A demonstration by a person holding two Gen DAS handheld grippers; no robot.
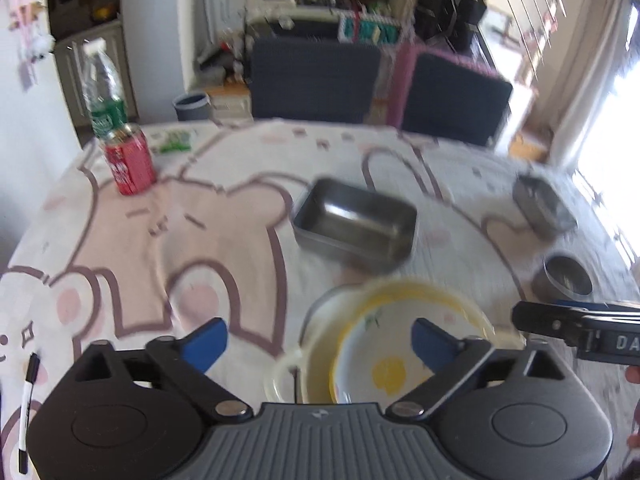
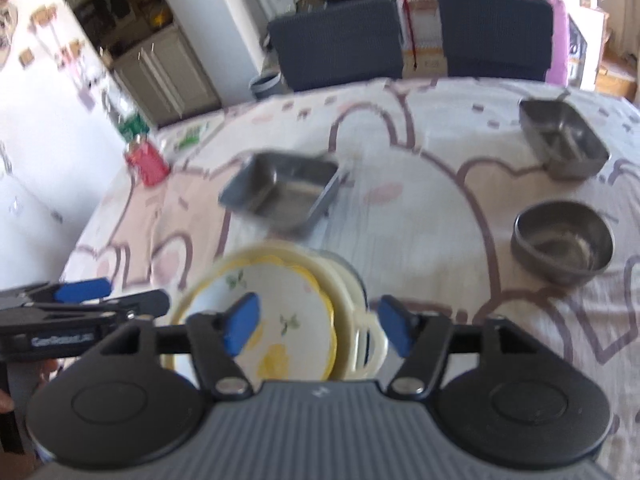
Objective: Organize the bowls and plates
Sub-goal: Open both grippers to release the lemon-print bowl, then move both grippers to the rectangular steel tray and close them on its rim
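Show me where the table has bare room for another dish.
Widest bare cloth: between the red soda can and the rectangular steel tray. A smaller patch separates that tray from the round steel bowl. Crowded near both tongs, around the yellow-rimmed plate stack.

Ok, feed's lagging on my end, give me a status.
Left gripper open, right gripper open, both empty. Yellow-rimmed plate atop stack beneath them. Metal tray just beyond; nothing blocking.

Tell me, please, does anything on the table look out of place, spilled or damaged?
Nothing is visibly spilled or broken. The yellow plate lies off-centre on the cream dishes beneath. The metal trays and round bowl sit scattered and unstacked. Blur hides finer detail.
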